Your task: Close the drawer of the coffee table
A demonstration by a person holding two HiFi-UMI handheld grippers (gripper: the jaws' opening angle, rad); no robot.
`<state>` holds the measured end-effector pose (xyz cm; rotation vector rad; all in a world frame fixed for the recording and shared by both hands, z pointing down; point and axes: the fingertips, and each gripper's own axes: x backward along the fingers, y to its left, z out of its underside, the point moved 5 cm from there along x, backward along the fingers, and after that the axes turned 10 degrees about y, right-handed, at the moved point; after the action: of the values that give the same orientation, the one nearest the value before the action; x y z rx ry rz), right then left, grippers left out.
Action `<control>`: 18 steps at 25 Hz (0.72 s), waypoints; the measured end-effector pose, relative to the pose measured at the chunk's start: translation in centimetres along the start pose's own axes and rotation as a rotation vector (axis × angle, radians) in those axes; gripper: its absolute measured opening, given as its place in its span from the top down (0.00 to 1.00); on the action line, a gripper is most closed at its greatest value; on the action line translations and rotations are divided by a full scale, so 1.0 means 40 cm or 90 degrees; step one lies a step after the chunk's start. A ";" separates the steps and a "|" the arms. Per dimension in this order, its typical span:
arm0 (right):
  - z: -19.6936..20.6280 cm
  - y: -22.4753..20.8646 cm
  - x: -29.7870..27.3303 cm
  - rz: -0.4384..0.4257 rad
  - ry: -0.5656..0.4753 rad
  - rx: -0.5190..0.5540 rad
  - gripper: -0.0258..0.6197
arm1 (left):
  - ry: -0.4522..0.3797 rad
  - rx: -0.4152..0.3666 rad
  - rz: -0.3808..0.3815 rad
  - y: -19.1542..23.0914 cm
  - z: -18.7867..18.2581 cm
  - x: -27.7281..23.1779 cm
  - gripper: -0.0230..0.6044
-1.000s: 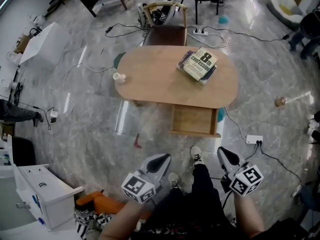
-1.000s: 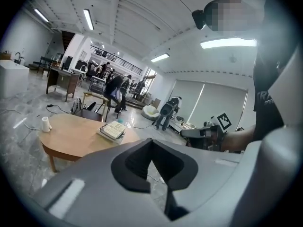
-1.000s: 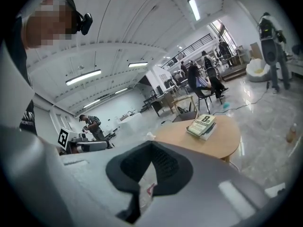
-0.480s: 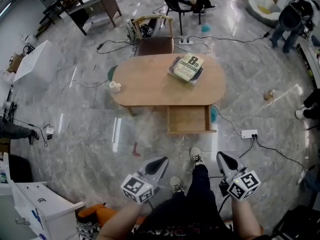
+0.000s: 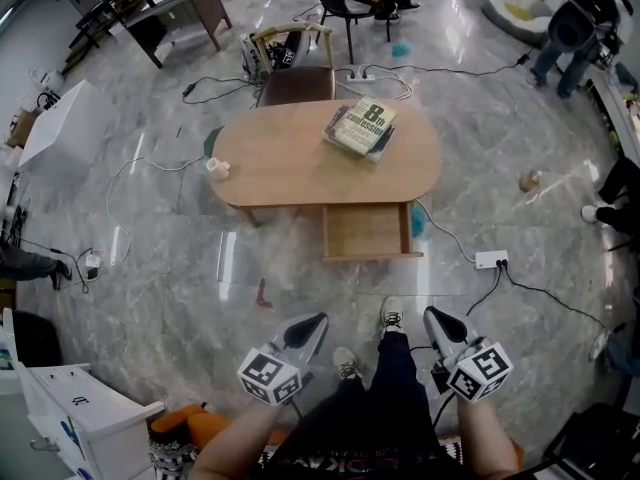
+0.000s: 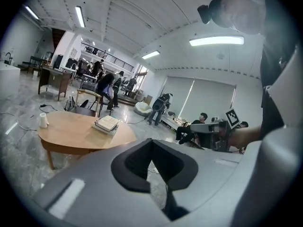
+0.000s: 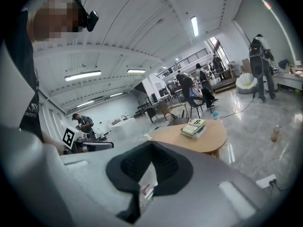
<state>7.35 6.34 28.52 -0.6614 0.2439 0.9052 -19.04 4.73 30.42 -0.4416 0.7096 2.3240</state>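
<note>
An oval wooden coffee table (image 5: 290, 163) stands on the marble floor ahead of me. Its drawer (image 5: 367, 232) is pulled out toward me on the near side and looks empty. A stack of books (image 5: 360, 128) lies on the tabletop, with a small white cup (image 5: 214, 168) near the left end. My left gripper (image 5: 312, 325) and my right gripper (image 5: 436, 321) are both shut and hold nothing, well short of the drawer, beside my legs. The table (image 6: 75, 134) shows in the left gripper view, and the table (image 7: 201, 135) also in the right gripper view.
Cables and a power strip (image 5: 490, 259) lie on the floor right of the table. A chair (image 5: 298, 80) stands behind it. A white cabinet (image 5: 70, 423) is at the lower left, a small red object (image 5: 262, 293) lies on the floor. People stand at the far right (image 5: 570, 28).
The table and drawer sit higher and further left in the head view than before. Both grippers have shifted slightly and stay shut.
</note>
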 end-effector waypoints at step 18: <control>0.068 -0.293 -0.240 -0.061 0.082 0.021 0.96 | 0.075 0.002 -0.057 0.106 0.097 -0.233 0.96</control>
<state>10.59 -3.30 40.07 -0.6953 0.3388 0.7655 -15.62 -0.27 39.56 -0.6007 0.7337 2.2263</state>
